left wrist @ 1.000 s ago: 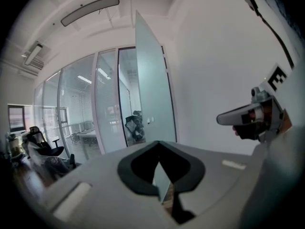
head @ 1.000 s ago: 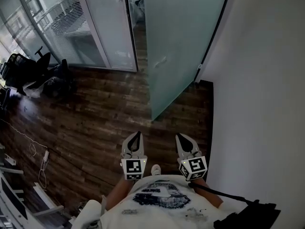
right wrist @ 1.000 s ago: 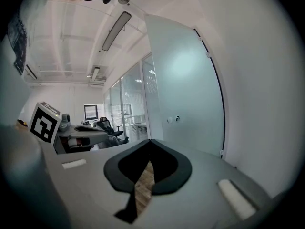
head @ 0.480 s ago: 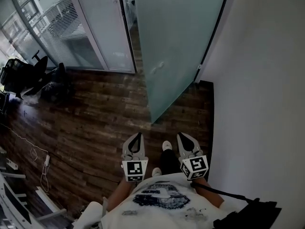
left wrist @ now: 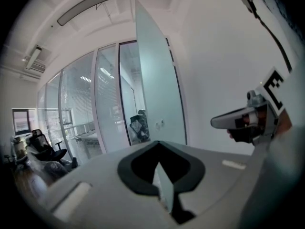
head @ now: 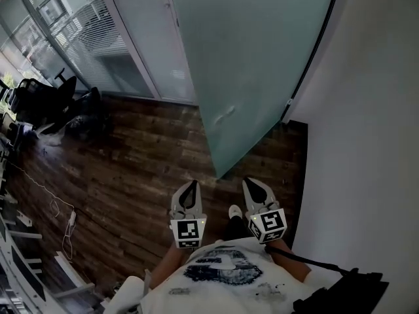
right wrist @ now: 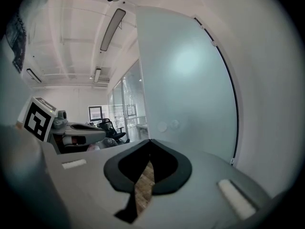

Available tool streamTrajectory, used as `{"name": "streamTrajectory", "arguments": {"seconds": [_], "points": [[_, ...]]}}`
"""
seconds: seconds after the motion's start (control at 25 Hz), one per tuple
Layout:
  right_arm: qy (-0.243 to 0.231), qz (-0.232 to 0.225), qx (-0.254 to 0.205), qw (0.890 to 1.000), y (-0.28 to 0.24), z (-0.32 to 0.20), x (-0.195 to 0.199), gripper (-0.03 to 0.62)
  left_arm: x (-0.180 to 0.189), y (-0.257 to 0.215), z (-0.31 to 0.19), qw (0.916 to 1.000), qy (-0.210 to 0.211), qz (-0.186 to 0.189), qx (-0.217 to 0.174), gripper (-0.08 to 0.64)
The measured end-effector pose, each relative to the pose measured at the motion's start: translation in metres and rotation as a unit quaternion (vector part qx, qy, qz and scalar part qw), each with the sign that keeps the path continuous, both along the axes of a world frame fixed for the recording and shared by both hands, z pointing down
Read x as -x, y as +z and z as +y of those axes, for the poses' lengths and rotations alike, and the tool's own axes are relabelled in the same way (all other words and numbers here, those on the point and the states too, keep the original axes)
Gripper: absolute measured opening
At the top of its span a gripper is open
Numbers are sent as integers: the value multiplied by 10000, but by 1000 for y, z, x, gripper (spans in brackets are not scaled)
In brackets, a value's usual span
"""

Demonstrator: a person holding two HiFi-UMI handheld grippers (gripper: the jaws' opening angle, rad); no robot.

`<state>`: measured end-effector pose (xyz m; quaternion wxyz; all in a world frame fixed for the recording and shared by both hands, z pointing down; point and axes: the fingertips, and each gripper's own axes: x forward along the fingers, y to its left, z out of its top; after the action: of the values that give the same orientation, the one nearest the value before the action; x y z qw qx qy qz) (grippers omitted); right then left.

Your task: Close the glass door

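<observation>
Left gripper [head: 190,184] jaws closed tip to tip, nothing between them, only a thin slit lower down showing in the left gripper view; right gripper [head: 251,182] just beside it, jaws also closed and empty, wooden floor [head: 131,175] visible through its slit. Both held side by side at waist level, pointing forward, neither touching anything. Frosted glass door [head: 255,64] stands straight ahead of both grippers, apart from them, swung open at an angle with its free edge nearer the left gripper and its hinged edge by the dark frame near the white wall [head: 366,142] on the right gripper's right. Door handle [head: 224,115] ahead of and above the jaw tips. Glass partition [head: 141,38] ahead-left of the left gripper, office chairs [head: 62,97] far to its left. Marker cube [head: 186,233] behind each gripper's jaws carries a black-and-white square code, no readable words; shirt print [head: 222,267] below them too blurred to read
</observation>
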<state>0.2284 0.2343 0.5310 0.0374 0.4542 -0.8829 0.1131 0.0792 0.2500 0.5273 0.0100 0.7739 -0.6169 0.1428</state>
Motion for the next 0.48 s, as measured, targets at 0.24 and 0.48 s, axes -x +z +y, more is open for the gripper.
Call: {"name": "streamTrajectory", "arguments": {"seconds": [0.24,0.48], "points": [[-131,-1,56,9999,3,-31,-3,8,-3,3,-26,9999,-113,-31,70,2],[-292,-11,91,9995,2,-57,-1,8,-2,1,-47,9995,-271,-65,131,2]]}}
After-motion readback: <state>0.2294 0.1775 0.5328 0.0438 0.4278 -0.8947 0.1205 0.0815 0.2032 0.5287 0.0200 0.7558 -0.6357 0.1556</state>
